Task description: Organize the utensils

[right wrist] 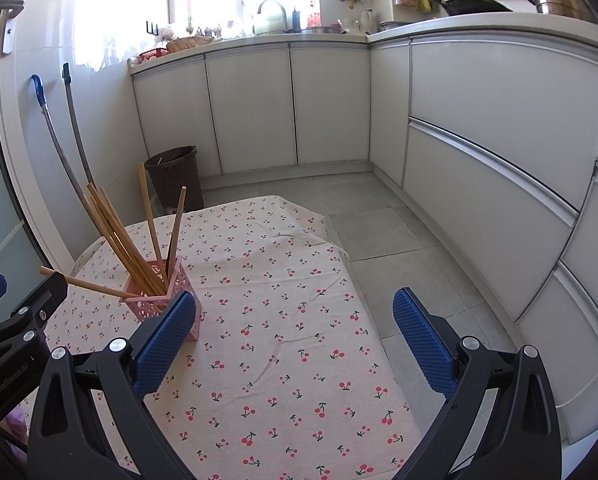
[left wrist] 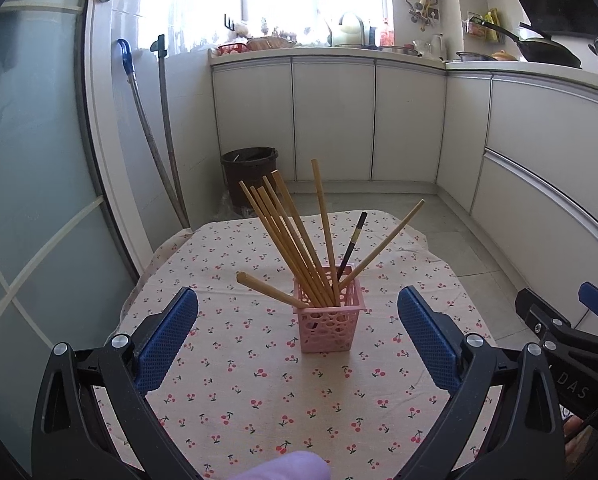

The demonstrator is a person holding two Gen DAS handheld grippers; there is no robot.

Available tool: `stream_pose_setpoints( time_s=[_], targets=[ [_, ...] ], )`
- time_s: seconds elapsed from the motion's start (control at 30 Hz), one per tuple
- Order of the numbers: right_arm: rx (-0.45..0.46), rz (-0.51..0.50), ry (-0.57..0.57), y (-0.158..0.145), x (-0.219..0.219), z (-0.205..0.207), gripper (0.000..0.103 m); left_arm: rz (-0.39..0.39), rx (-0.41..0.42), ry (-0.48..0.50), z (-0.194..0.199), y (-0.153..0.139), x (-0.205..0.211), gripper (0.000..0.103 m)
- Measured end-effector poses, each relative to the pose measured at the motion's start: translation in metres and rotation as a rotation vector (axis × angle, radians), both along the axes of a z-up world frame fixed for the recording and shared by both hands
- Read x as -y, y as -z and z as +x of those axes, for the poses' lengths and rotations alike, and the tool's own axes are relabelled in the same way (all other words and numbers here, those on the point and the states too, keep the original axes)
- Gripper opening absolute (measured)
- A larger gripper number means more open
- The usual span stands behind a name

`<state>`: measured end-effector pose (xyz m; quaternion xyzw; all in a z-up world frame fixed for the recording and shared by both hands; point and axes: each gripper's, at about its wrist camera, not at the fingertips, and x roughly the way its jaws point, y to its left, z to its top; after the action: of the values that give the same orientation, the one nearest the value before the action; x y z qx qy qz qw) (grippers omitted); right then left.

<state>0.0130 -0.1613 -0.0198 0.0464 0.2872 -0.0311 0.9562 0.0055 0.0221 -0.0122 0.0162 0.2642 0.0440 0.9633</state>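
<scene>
A pink perforated holder stands upright on the cherry-print tablecloth. Several wooden chopsticks and one dark chopstick lean out of it; one wooden chopstick rests low over its left rim. My left gripper is open, facing the holder from the near side, with nothing between its blue pads. In the right wrist view the holder sits at the left, partly behind the left blue pad. My right gripper is open over bare cloth, to the right of the holder.
The table edge drops to a tiled floor on the right. White cabinets line the back and right. A dark bin stands beyond the table, with two mop handles against the left wall. A fingertip shows at the bottom.
</scene>
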Motion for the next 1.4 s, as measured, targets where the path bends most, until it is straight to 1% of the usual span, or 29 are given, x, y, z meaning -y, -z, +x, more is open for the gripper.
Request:
stream_pose_setpoints(
  time_s=[0.13, 0.2, 0.23, 0.3, 0.37, 0.43, 0.47, 0.5, 0.6, 1.0, 1.4],
  targets=[
    [-0.002, -0.003, -0.004, 0.0008, -0.0001, 0.0005, 0.096, 0.020, 0.004, -0.012, -0.0011, 0.0005, 0.0021, 0.096],
    [-0.006, -0.004, -0.005, 0.0010, -0.0006, 0.0009, 0.096, 0.042, 0.009, -0.028, -0.0016, 0.0016, 0.0025, 0.086],
    [-0.005, -0.004, -0.005, 0.0012, -0.0010, 0.0007, 0.096, 0.047, 0.002, -0.030, -0.0006, 0.0019, 0.0032, 0.085],
    [-0.003, -0.006, -0.006, 0.0008, -0.0011, 0.0002, 0.096, 0.049, -0.008, -0.029, 0.0005, 0.0029, 0.0031, 0.079],
    [-0.002, -0.007, -0.007, 0.0009, -0.0017, 0.0001, 0.096, 0.052, -0.005, -0.023, -0.0003, 0.0027, 0.0041, 0.077],
    [-0.005, -0.007, -0.009, 0.0017, -0.0021, 0.0005, 0.096, 0.050, -0.001, -0.019, -0.0002, 0.0020, 0.0047, 0.079],
    [-0.006, -0.007, -0.009, 0.0018, -0.0022, 0.0008, 0.096, 0.049, 0.008, -0.028, -0.0001, 0.0012, 0.0042, 0.091],
    [-0.007, -0.007, -0.010, 0.0017, -0.0023, 0.0010, 0.096, 0.050, 0.019, -0.033, -0.0006, 0.0002, 0.0045, 0.096],
    [-0.003, -0.008, -0.008, 0.0011, -0.0019, 0.0006, 0.096, 0.072, 0.047, -0.033, -0.0040, -0.0031, 0.0076, 0.096],
    [-0.007, -0.006, -0.007, 0.0013, -0.0021, 0.0007, 0.096, 0.047, 0.015, -0.043, -0.0002, -0.0011, 0.0050, 0.096],
    [-0.005, -0.002, -0.001, 0.0006, -0.0006, 0.0003, 0.096, 0.050, 0.010, -0.035, 0.0000, -0.0009, 0.0070, 0.096]
  ],
)
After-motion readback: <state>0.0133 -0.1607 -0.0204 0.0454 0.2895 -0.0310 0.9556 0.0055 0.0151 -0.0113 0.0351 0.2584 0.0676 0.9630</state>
